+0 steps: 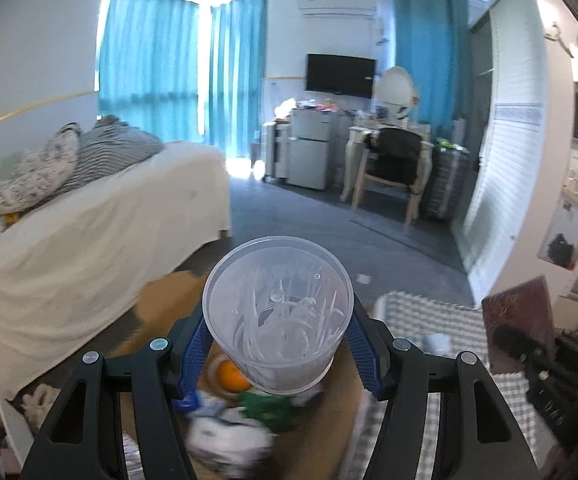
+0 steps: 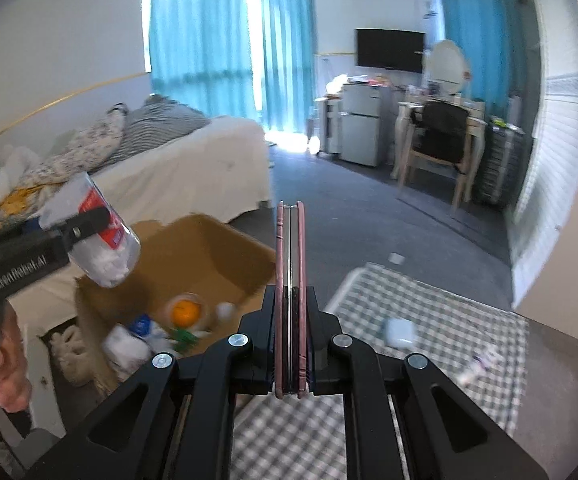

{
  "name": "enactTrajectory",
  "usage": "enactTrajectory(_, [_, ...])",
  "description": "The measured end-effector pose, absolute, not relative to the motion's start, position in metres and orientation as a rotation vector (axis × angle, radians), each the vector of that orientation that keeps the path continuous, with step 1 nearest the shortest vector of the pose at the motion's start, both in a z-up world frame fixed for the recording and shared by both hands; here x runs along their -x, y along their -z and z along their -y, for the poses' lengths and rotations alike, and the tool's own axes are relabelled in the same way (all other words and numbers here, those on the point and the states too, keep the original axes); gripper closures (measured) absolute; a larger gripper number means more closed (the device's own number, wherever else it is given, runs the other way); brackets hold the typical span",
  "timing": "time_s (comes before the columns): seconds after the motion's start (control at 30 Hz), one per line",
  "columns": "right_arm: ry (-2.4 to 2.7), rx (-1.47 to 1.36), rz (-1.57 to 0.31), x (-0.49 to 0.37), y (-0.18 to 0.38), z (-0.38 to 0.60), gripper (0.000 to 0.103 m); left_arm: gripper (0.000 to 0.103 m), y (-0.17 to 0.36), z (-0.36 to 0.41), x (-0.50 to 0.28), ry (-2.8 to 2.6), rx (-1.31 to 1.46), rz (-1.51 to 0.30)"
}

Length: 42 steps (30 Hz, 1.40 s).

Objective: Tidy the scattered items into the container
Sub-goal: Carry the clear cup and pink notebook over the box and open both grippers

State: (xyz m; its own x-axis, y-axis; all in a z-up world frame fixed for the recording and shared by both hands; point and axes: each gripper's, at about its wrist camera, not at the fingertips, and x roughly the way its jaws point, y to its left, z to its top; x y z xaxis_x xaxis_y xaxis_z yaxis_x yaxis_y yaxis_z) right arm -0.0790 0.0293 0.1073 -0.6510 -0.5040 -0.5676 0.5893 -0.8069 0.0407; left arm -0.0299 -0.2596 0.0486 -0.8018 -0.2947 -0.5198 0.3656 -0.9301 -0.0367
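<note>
Our left gripper (image 1: 279, 344) clamps a clear plastic tub (image 1: 279, 308); our right gripper (image 2: 290, 300) pinches a thin pink case (image 2: 290, 264); released early, either could miss the brown cardboard box (image 2: 225, 248).

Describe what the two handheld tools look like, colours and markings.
Both are black plastic with silver round bolts at the linkage joints. The left tool has blue ribbed fingers. Seen from the right tool, its body bears white lettering, blurred.

The left gripper (image 1: 279, 332) clamps a clear plastic tub (image 1: 277, 308) between its blue pads (image 1: 194, 344), the tub's mouth facing the camera. Below it lies a cardboard box (image 1: 161, 304) holding an orange (image 1: 231, 376) and blurred wrappers. A checked mat (image 1: 429, 316) lies to the right, a bed (image 1: 89, 216) to the left.
</note>
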Motion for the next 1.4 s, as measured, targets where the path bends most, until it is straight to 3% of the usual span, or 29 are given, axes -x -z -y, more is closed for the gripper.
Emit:
enactTrajectory(0.53, [2.216,-0.896,-0.287,0.127,-0.035,0.075,0.093,0.039,0.031,0.34,0.07,2.491,-0.952,-0.295])
enactTrajectory(0.6, [2.203,-0.912,-0.292,0.13,-0.027,0.082,0.093,0.034,0.032,0.341,0.07,2.489,-0.944,-0.274])
enactTrajectory(0.67, [2.189,-0.928,-0.296,0.132,-0.02,0.087,0.093,0.024,0.031,0.343,0.069,2.492,-0.927,-0.272])
enactTrajectory(1.2, [2.105,-0.976,-0.381,0.112,-0.002,0.123,0.092,0.022,0.017,0.37,0.051,2.491,-0.872,-0.33])
enactTrajectory(1.27, [2.121,-0.965,-0.367,0.111,-0.009,0.121,0.082,0.022,0.013,0.37,0.049,2.493,-0.864,-0.329])
enactTrajectory(1.33, [2.132,-0.953,-0.328,0.111,-0.015,0.117,0.041,0.022,0.011,0.369,0.047,2.492,-0.855,-0.329])
enactTrajectory(1.4, [2.156,-0.927,-0.296,0.109,-0.023,0.111,0.037,0.022,0.008,0.369,0.044,2.49,-0.848,-0.329])
